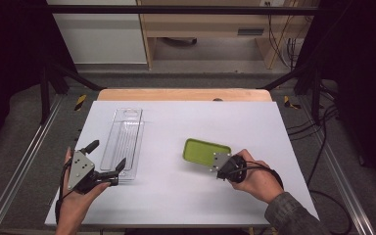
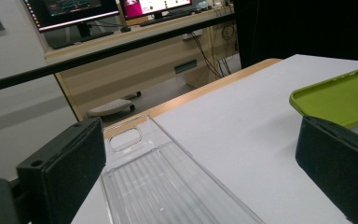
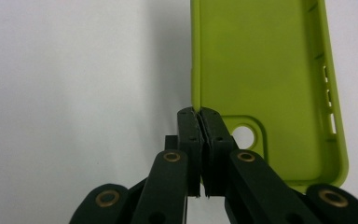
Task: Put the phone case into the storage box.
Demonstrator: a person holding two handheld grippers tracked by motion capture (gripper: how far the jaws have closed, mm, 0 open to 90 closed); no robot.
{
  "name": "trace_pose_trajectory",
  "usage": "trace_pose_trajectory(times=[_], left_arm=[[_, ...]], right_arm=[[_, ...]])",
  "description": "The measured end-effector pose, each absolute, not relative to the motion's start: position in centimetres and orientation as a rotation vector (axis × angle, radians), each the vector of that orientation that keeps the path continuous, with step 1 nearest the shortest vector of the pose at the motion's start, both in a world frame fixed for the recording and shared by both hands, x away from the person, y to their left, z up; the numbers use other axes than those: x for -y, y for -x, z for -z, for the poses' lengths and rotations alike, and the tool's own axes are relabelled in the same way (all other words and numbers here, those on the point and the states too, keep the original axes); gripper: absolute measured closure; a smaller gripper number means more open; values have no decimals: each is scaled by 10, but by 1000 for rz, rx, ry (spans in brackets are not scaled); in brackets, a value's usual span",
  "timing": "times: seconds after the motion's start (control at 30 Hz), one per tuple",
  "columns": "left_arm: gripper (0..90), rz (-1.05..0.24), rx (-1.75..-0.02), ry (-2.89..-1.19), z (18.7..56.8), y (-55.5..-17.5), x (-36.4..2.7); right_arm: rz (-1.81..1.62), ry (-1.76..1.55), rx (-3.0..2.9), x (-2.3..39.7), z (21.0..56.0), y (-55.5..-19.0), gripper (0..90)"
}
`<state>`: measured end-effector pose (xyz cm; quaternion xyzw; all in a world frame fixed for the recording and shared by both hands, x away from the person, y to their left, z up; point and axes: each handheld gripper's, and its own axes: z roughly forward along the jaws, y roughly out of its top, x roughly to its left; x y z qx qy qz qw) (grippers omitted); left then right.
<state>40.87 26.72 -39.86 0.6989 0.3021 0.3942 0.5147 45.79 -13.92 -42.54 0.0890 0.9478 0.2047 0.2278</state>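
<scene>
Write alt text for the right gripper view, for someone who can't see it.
The right claw, jaws shut, pinches the side wall of a lime-green phone case lying open side up on a white table. The case's camera hole sits just beside the claw's tips.

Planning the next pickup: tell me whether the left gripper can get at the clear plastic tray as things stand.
Probably yes. The left gripper hovers with jaws wide open at the near end of the clear plastic tray, nothing between them. The green phone case lies well aside.
</scene>
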Motion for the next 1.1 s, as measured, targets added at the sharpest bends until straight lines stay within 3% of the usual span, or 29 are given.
trace_pose_trajectory(times=[1.1], left_arm=[[44,-907,-536,-2022,357,-464,-184]], right_arm=[[-608,-229,-2548,133,413,-446,879]])
